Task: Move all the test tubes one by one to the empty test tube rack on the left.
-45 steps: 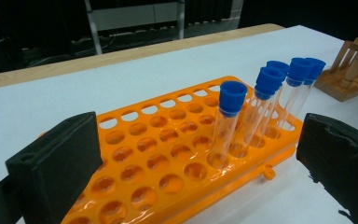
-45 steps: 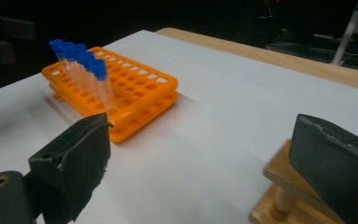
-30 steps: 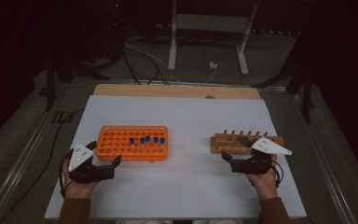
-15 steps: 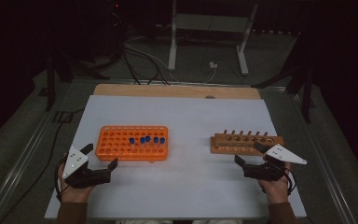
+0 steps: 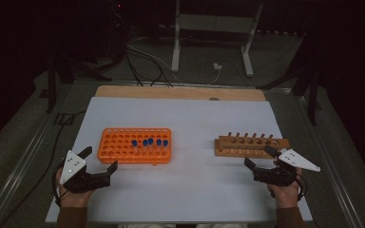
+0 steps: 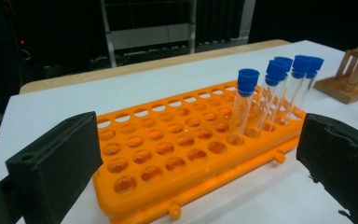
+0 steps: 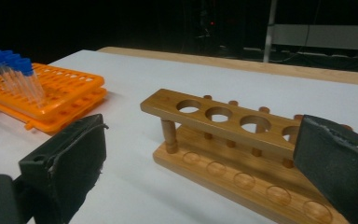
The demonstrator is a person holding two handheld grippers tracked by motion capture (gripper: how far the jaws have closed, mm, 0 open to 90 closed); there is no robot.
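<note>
On the white table [image 5: 190, 190], orange rack [image 5: 119, 147] near left gripper [image 5: 101, 159], wooden rack [image 5: 252, 145] empty before right gripper [image 5: 261, 159]; both jaws spread, grasping nothing. Best to approach one blue-capped tube [image 6: 243, 105] squarely, pinching below the cap

The orange rack [image 6: 177, 154] is glossy plastic; its tubes [image 6: 242, 112] are clear with matt blue caps. Beside it, the wooden rack [image 7: 242, 154] looks smooth, lightly varnished.

Black gripper [image 5: 100, 159] jaws, grey three-cornered plates, brown sleeves [image 5: 73, 216].
</note>
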